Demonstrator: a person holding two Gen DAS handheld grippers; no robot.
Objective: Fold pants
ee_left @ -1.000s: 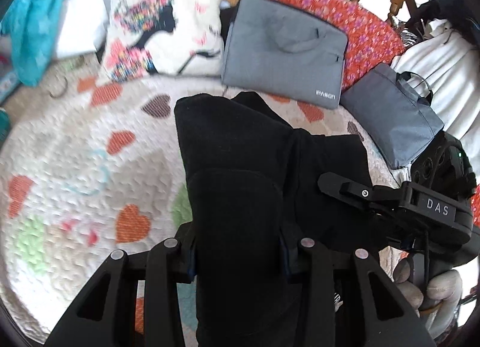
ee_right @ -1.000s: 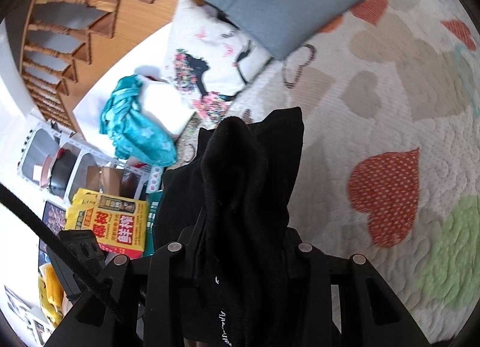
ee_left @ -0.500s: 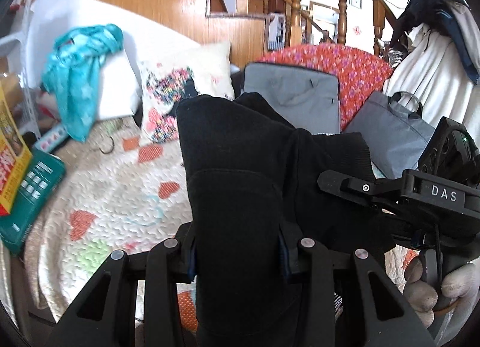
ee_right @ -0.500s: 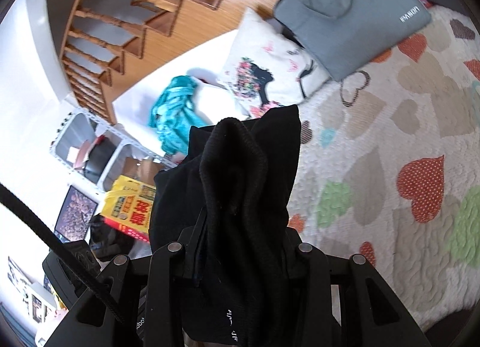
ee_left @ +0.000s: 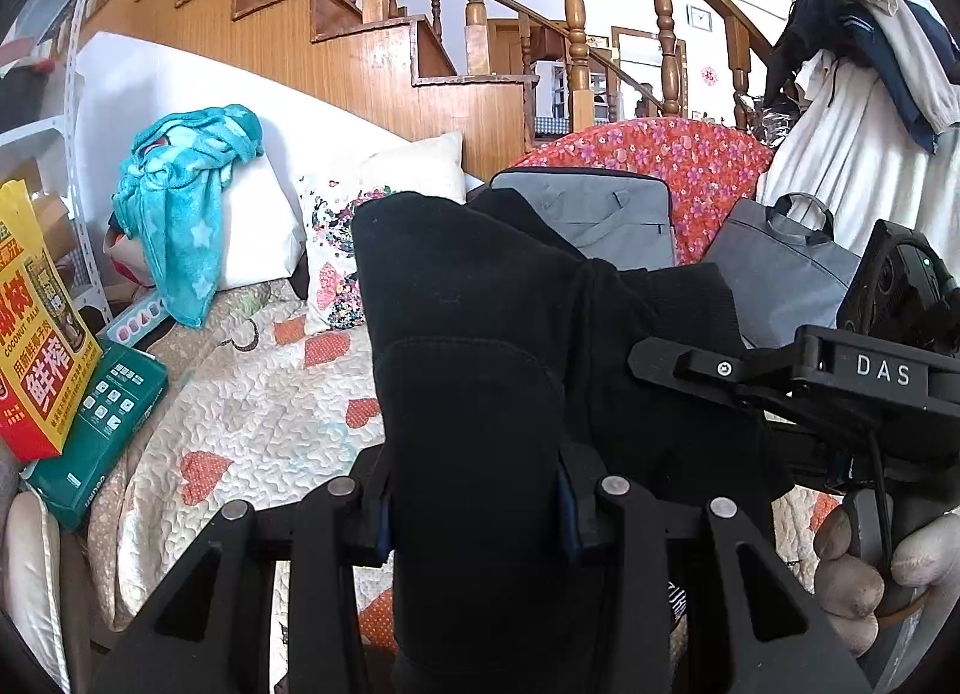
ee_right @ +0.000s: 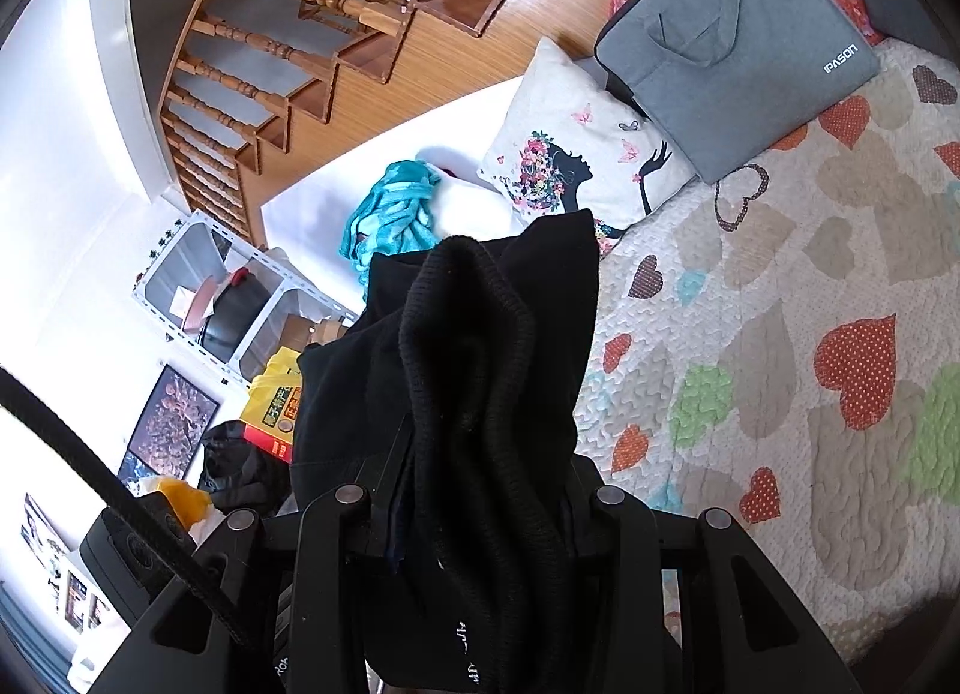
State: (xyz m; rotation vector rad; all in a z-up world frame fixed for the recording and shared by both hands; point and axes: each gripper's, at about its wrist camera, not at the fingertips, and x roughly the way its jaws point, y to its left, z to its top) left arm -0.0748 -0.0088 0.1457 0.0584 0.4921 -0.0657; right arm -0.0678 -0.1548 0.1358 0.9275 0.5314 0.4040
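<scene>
The black pants (ee_left: pixel 474 346) hang bunched between both grippers, lifted above a heart-patterned quilt (ee_left: pixel 258 400). My left gripper (ee_left: pixel 474 508) is shut on a thick fold of the fabric, which covers its fingertips. In the right wrist view the pants (ee_right: pixel 480 370) show a ribbed edge on top, and my right gripper (ee_right: pixel 474 508) is shut on that bundle. The right gripper's body (ee_left: pixel 864 376), marked DAS, appears at the right of the left wrist view, held by a gloved hand (ee_left: pixel 870 568).
On the quilt's far side lie a printed cushion (ee_right: pixel 576 154), two grey bags (ee_left: pixel 600 214) (ee_left: pixel 780 268), a teal towel (ee_left: pixel 180 196) and boxes (ee_left: pixel 96 412). A wooden staircase (ee_left: pixel 420 34) stands behind. Clothes (ee_left: pixel 852 112) hang at the right. The quilt (ee_right: pixel 780 334) spreads right of the pants.
Both grippers have risen with the pants and tilted up, so the stairs and shelves now show and the quilt lies farther below. The grips have not changed.
</scene>
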